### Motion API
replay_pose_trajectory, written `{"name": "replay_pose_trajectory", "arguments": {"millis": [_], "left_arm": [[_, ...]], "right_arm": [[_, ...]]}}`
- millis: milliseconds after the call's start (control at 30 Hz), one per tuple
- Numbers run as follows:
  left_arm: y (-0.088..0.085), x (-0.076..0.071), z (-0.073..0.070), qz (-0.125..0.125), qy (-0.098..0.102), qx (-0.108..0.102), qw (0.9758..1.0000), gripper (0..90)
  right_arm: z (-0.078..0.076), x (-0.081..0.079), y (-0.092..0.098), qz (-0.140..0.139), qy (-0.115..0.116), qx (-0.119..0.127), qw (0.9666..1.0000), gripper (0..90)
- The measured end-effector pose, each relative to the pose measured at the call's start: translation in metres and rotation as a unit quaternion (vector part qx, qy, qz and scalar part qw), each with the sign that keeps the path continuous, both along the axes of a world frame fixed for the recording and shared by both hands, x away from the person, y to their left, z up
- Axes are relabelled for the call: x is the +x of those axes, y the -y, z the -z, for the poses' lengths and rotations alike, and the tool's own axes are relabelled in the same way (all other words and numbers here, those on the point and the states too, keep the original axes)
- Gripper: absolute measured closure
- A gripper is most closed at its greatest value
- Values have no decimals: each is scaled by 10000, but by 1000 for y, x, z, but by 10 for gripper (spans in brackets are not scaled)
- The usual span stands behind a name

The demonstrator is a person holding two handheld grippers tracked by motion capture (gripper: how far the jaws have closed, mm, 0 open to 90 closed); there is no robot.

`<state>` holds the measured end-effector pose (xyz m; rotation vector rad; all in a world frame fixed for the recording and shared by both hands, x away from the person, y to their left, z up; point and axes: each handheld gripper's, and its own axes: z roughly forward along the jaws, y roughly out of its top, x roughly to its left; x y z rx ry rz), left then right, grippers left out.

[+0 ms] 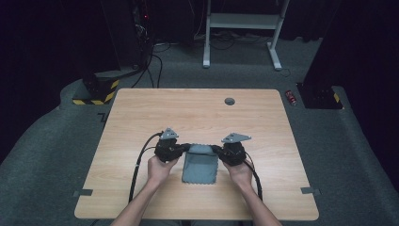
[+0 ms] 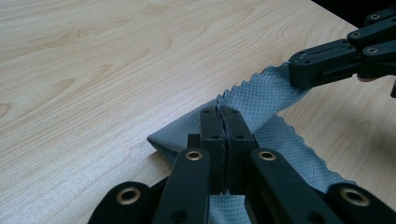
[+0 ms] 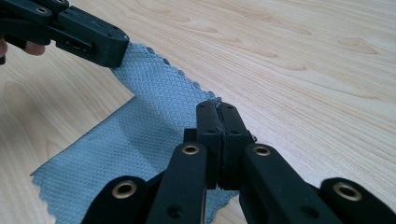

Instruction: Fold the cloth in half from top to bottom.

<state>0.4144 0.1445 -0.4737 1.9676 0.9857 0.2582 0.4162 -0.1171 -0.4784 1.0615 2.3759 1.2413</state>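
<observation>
A small grey-blue cloth (image 1: 200, 165) with a zigzag edge lies near the front middle of the wooden table (image 1: 188, 117). Its far edge is lifted and folded toward the person. My left gripper (image 1: 185, 148) is shut on the cloth's far left corner, and my right gripper (image 1: 216, 149) is shut on the far right corner. In the left gripper view the jaws pinch the cloth (image 2: 261, 100) at the left gripper (image 2: 223, 111), with the right gripper (image 2: 299, 74) clamped farther along the edge. In the right gripper view the right gripper (image 3: 217, 105) grips the cloth (image 3: 140, 126), and the left gripper (image 3: 119, 49) holds the other corner.
A round grommet hole (image 1: 229, 100) sits near the table's far edge. Tape tabs (image 1: 83, 192) mark the front corners. Beyond the table stand a white desk frame (image 1: 242, 28), cables and yellow-black striped blocks (image 1: 96, 92) on grey carpet.
</observation>
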Motion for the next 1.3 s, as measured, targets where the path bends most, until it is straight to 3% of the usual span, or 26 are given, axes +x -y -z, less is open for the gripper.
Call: {"name": "replay_pose_trajectory", "arguments": {"millis": [467,1300], "left_arm": [[-3,-11,1,20,25,-105,9999,889],[-5,-30,8,152,41,-4,9999,889]], "right_arm": [[0,-10,1,-132,12,-7,9999,892],[5,-30,2,-346,43,3,9994,891]]}}
